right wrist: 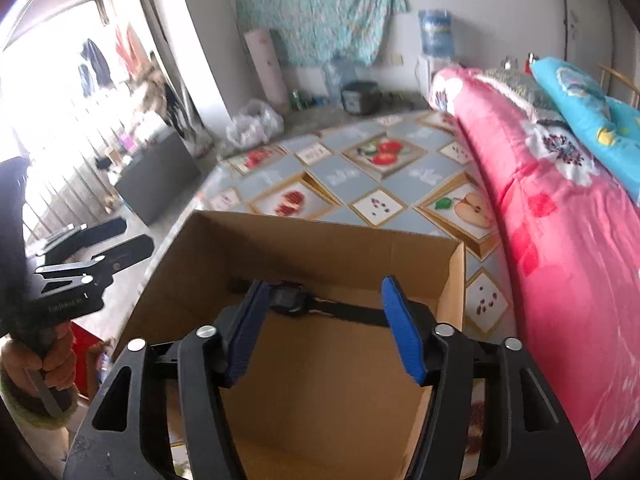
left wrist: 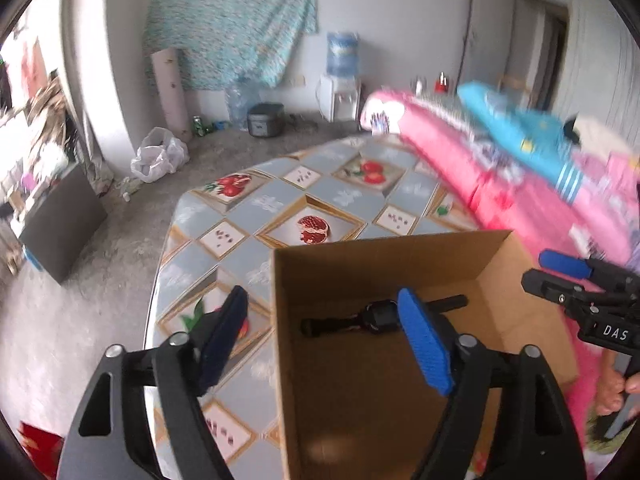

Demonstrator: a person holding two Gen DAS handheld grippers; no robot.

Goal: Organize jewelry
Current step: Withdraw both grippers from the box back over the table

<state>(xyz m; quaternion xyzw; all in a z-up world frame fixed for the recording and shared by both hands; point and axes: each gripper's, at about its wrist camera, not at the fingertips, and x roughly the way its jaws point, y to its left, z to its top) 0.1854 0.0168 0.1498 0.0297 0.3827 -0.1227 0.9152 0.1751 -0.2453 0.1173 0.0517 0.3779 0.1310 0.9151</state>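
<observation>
1. While both grippers hang over an open cardboard box [left wrist: 400, 400], a black wristwatch [left wrist: 376, 316] lies flat on the box floor near its far wall, strap stretched out to both sides.
2. Seen from the left wrist, the left gripper [left wrist: 332, 344] fills the lower middle of the frame with its blue-padded fingers [left wrist: 426, 350] spread wide; nothing sits between them, and the left finger hangs outside the box's left wall while the right one is over the box interior.
3. Seen from the right wrist, the right gripper [right wrist: 324, 328] sits at lower centre, fingers [right wrist: 402, 330] spread apart and empty, with the watch [right wrist: 290, 300] showing beyond their tips, not touched.
4. At the right edge of the left-wrist view the right gripper appears [left wrist: 560, 276], a hand [left wrist: 616, 392] on its handle below.
5. At the left edge of the right-wrist view the left gripper appears [right wrist: 108, 240], with a hand [right wrist: 44, 364] gripping its handle.
6. Under the box lies a fruit-patterned tablecloth [left wrist: 240, 216], and pink bedding [right wrist: 560, 240] with a blue pillow [right wrist: 588, 108] runs along the right side.
7. A water dispenser [left wrist: 340, 76] stands against the far wall in the upper middle.
</observation>
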